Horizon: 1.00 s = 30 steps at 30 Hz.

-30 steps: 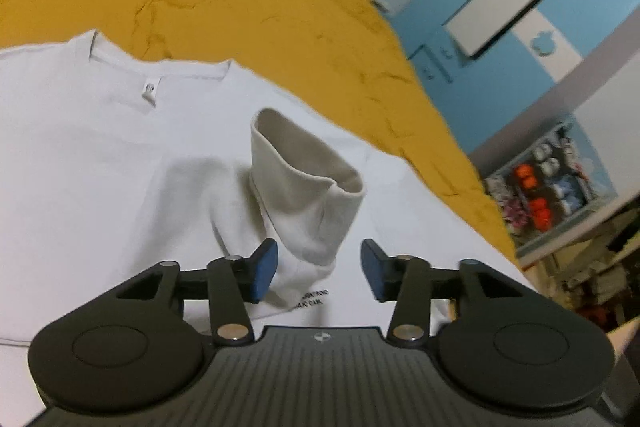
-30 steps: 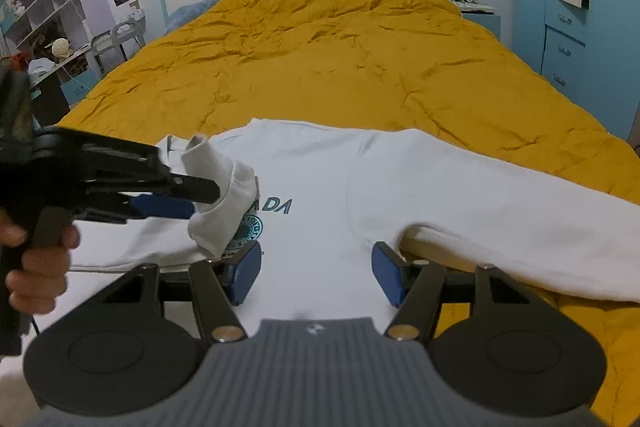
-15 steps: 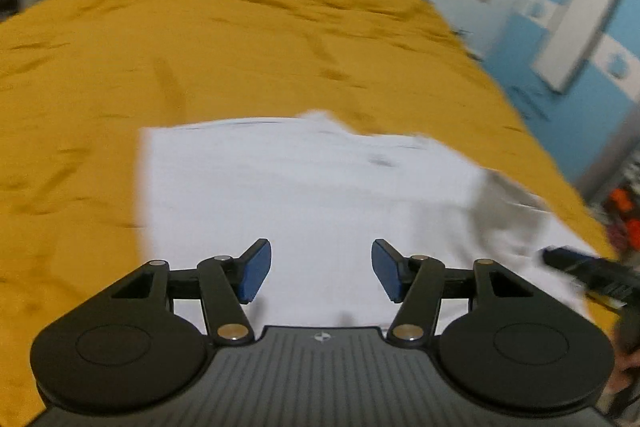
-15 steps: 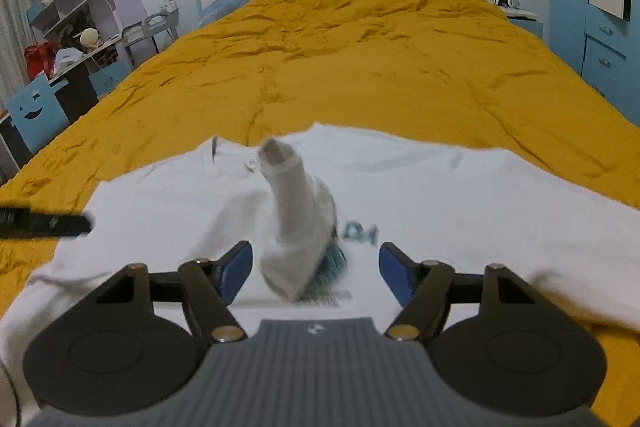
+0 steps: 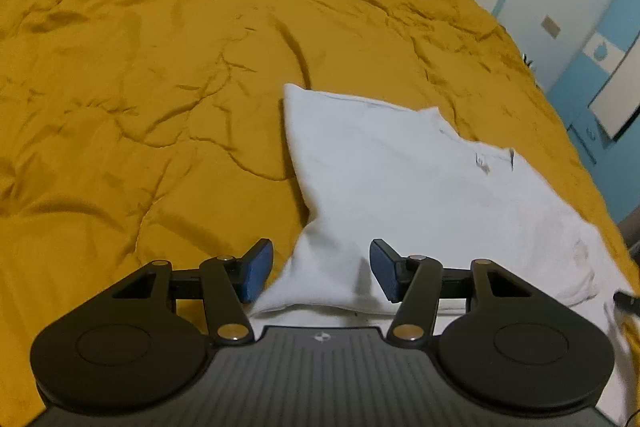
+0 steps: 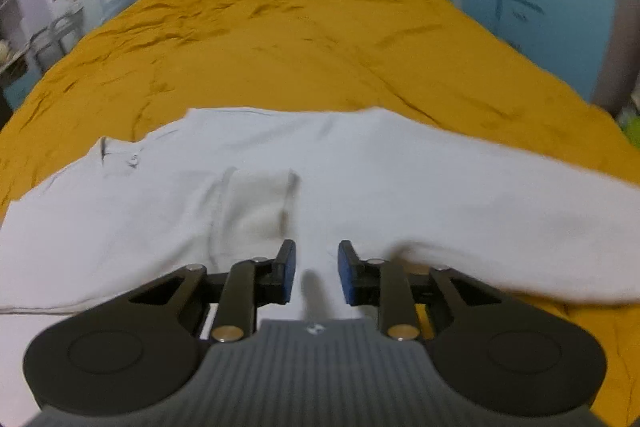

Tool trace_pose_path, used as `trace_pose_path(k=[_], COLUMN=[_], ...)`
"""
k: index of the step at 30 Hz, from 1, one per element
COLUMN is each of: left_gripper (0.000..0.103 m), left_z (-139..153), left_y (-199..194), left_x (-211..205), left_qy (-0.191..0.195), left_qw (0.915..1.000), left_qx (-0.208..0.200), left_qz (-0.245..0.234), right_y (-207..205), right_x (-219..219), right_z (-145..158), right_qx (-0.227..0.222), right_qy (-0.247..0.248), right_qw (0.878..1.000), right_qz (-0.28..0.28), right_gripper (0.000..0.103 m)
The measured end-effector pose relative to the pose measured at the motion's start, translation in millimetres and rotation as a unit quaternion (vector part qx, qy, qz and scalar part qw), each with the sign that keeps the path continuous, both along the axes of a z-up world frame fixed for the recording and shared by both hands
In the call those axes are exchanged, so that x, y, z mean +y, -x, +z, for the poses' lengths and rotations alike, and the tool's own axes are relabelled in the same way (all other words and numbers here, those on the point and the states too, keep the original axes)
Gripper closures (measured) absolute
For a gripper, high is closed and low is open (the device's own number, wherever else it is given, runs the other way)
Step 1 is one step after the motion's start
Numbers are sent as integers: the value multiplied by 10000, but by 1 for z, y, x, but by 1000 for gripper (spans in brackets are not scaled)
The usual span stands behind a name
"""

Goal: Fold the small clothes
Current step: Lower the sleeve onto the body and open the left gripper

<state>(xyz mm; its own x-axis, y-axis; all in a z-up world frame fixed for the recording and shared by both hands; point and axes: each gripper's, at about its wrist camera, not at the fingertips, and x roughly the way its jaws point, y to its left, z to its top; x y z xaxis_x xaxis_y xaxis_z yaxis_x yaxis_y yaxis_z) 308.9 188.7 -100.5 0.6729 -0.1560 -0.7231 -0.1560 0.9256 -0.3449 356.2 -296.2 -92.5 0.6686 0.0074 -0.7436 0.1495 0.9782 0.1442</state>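
The white top (image 5: 420, 187) lay spread on the yellow bed cover (image 5: 140, 87), its left sleeve already turned in across the chest (image 6: 256, 203) and its right sleeve (image 6: 500, 211) stretched out flat to the right; the left tongs (image 5: 321, 273) stood wide and empty over the near left fold of the cloth, gripping nothing; the right tongs (image 6: 317, 277) were closing, narrow, over the fabric near the right armpit, though blur hid whether the pads yet pinched it. To do this step well, I judge the right tongs should bite only the top layer at the sleeve's root, lift little, and carry the sleeve leftward across the chest; the left tongs might press the folded edge to stop it dragging; a pinch through both layers would likely pull the whole top askew.
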Motion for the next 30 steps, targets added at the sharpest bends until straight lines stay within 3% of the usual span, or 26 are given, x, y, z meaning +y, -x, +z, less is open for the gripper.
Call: trace_pose_path(k=[3,9,12,14,15,21,26,27,29,30], left_gripper=[38,41,57,80,82,88,88,88,88,88], left_z=[-2,-12,-14,-15,-14,3,-3,-4,-7,-8], left_y=[2,2,0,-1,-1,-6,-9,-9,-9,-8], left_x=[7,22,19,15,12,-1,-6,-7,-6,-5], left_qy=[285,638,629,502,411,-220,-415,-436,-410,-382], left_qw=[9995,9967,9964,9971,9977,9983,9965,9964,9966,9967], left_qx=[72,427,507,513,490,510,707,698,689,689], left_qz=[73,259,276,247,203,-195,-176,-196,-207,-199], right_y=[5,-20,-36,-40,-39,-27,-14,-13,-18,-22], right_x=[-4,20,31,42,47,27,12,10,13,16], right_z=[5,-6,-23,-33,-35,-13,-19,-19,-18,-18], right_qx=[-142,-147,12,107,94,-54,70,38,-50,-101], right_qy=[-119,-574,-563,-269,-52,133,-164,-341,-500,-485], right_qw=[9998,9972,9973,9978,9977,9984,9987,9982,9972,9970], right_qz=[116,449,474,594,672,548,479,489,546,602], right_gripper=[73,72,67,87,103,103,103,99,76,73])
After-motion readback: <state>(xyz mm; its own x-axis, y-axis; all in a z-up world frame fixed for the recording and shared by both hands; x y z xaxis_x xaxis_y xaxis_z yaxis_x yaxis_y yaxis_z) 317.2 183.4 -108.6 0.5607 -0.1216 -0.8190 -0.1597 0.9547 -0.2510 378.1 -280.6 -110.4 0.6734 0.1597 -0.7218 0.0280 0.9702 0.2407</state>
